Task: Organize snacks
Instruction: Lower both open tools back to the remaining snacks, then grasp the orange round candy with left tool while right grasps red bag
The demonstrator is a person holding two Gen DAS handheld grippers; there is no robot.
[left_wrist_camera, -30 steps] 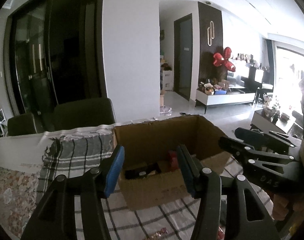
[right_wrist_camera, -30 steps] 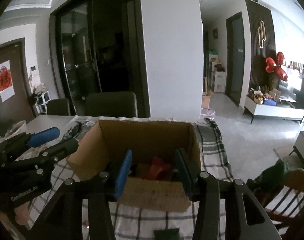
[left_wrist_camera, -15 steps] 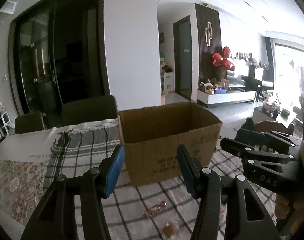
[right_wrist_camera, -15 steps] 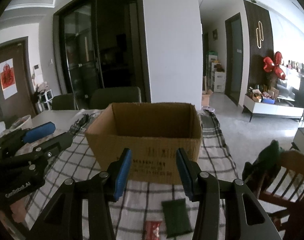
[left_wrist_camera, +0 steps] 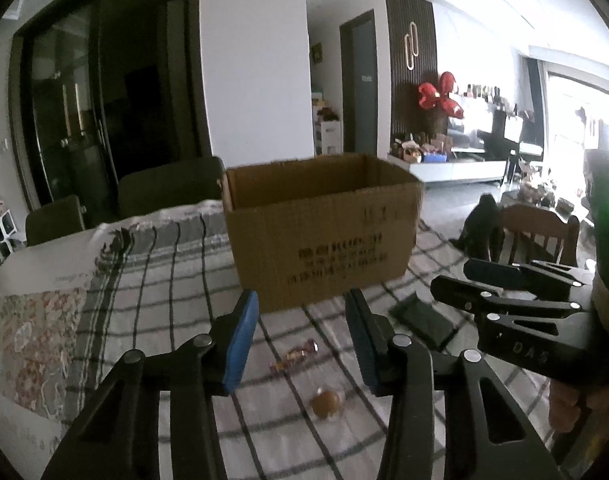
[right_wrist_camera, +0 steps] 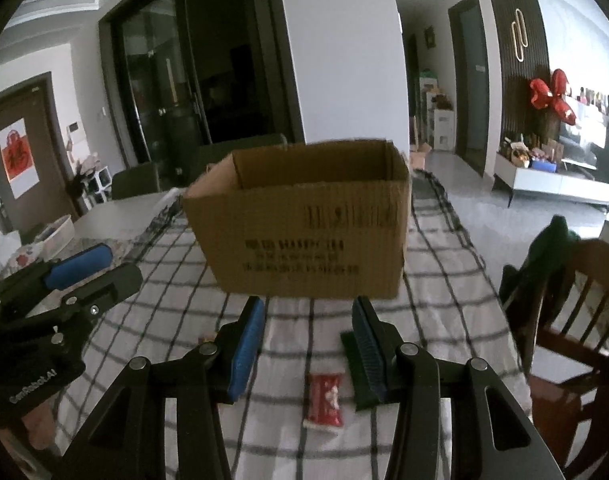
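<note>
Left gripper (left_wrist_camera: pixel 302 336) jaws part-open, just been closing, empty; twisted foil-wrapped candy (left_wrist_camera: pixel 294 355) lies on the cloth below, long axis diagonal. Right gripper (right_wrist_camera: pixel 309 338) jaws part-open, empty; small red snack packet (right_wrist_camera: pixel 324 401) below, lengthwise, dark green pouch (right_wrist_camera: pixel 354 364) beside. Open brown cardboard box (right_wrist_camera: pixel 304 236) beyond. Checked-cloth bench (right_wrist_camera: pixel 440 272), living room behind.
</note>
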